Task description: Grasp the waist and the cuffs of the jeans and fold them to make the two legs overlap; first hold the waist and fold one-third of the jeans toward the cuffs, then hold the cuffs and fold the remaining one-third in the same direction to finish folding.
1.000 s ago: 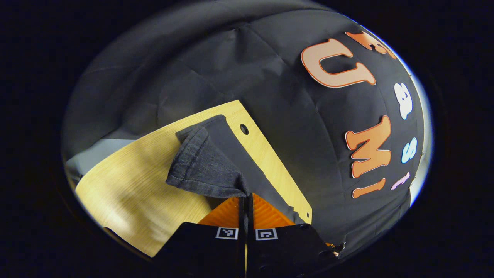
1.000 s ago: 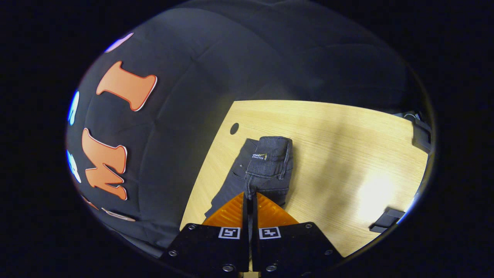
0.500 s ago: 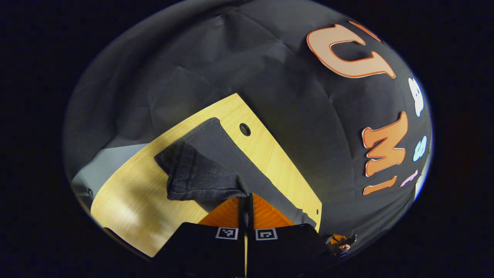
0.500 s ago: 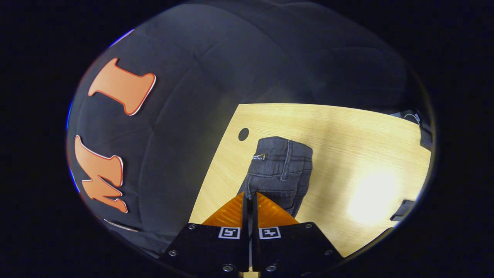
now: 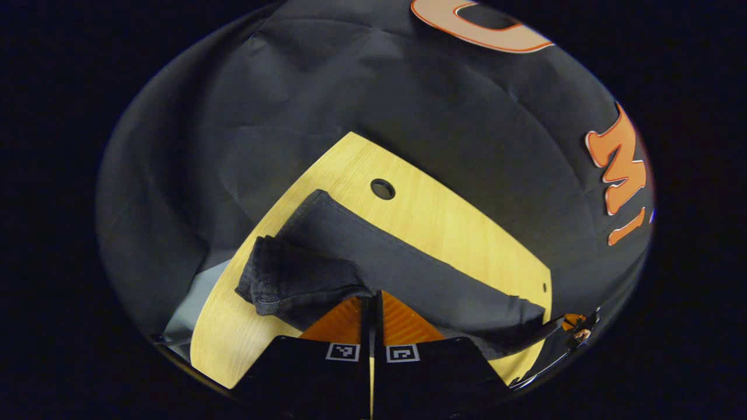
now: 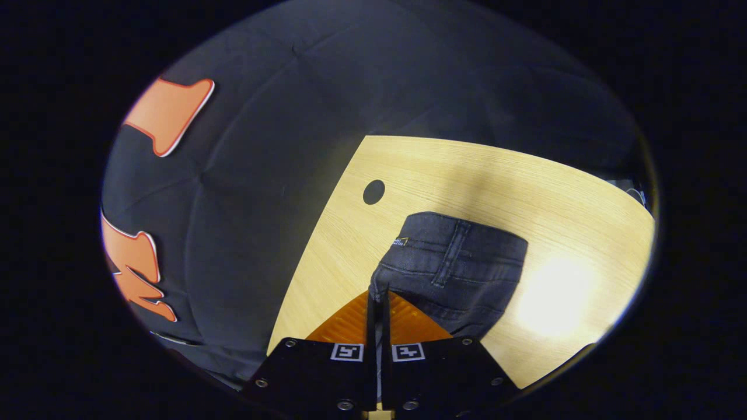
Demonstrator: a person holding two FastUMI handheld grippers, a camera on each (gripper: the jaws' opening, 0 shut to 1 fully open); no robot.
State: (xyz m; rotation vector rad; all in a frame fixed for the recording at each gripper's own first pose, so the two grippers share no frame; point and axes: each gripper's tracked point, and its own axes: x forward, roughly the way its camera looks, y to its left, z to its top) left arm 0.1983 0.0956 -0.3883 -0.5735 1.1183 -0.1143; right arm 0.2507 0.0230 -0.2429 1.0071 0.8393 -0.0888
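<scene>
Dark jeans lie on a light wooden table. In the left gripper view my left gripper [image 5: 372, 296] is shut on the cuff end [image 5: 292, 280], which bunches up to the left, while the long leg [image 5: 408, 268] stretches flat to the right. Far down that leg the other gripper [image 5: 575, 326] shows at the table's edge. In the right gripper view my right gripper [image 6: 377, 294] is shut on the waist [image 6: 449, 262], with the waistband and a belt loop spread to its right.
The table [image 6: 467, 169] has a round cable hole [image 6: 374, 192] near its far corner, also the cable hole [image 5: 382, 189] beyond the leg. Black cloth wall rises right behind the table's edge. A bright light patch [image 6: 554, 297] lies right of the waist.
Both grippers have carried their ends sideways and lower over the table. The waist now spreads wider and flatter. The cuff end has sunk toward the table, and more of the leg shows.
</scene>
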